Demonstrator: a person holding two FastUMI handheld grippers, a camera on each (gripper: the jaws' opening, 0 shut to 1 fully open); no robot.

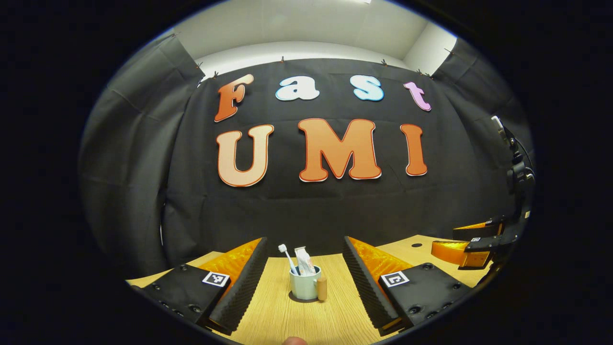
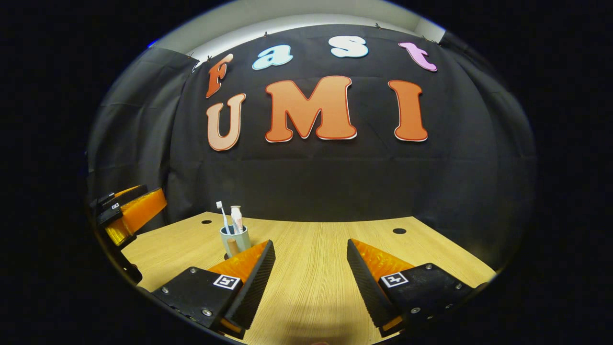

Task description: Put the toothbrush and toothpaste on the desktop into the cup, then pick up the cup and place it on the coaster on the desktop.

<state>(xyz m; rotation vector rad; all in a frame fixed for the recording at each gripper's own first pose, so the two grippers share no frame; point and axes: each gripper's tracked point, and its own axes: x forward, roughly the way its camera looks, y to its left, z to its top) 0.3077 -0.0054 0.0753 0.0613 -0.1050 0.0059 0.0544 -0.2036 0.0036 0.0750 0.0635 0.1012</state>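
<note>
Toothbrush (image 1: 288, 257) and toothpaste (image 1: 303, 261) are sitting in the cup (image 1: 304, 284); both tools, left (image 1: 305, 280) and right (image 2: 310, 282), are gaping, grasping nothing; gripping the cup comes next.

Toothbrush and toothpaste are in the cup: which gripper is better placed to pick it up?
Left, probably. The cup sits centred between the open left gripper's fingers; in the right gripper view it stands off to the left of the right gripper.

Left claw (image 1: 305, 268) and right claw (image 2: 310, 268) apparently gape, holding nothing.
</note>
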